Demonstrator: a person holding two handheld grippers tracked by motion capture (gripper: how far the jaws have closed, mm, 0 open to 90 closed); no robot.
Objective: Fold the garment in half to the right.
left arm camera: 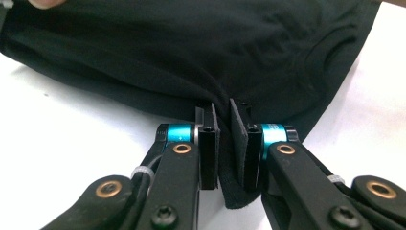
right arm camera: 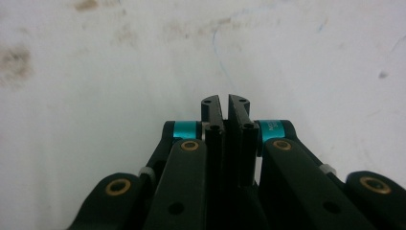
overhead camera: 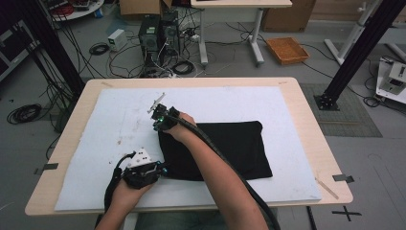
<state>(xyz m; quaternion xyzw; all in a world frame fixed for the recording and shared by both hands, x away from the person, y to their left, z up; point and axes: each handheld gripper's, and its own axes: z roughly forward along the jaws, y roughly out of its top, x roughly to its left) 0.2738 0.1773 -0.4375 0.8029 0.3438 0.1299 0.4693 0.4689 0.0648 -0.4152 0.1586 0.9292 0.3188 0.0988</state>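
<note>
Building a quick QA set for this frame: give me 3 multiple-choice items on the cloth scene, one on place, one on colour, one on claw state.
1. Where does the folded cloth lie?
A. on the white mat
B. on the floor
C. in the orange tray

2. What colour is the cloth?
A. red
B. white
C. black

3. How is the left claw?
A. wide open above the cloth
B. shut on the cloth's edge
C. shut on nothing

Key:
1 A, the high view shows it flat on the mat.
2 C, black in the high view and the left gripper view.
3 B, the left gripper view shows fabric pinched between its pads.
</note>
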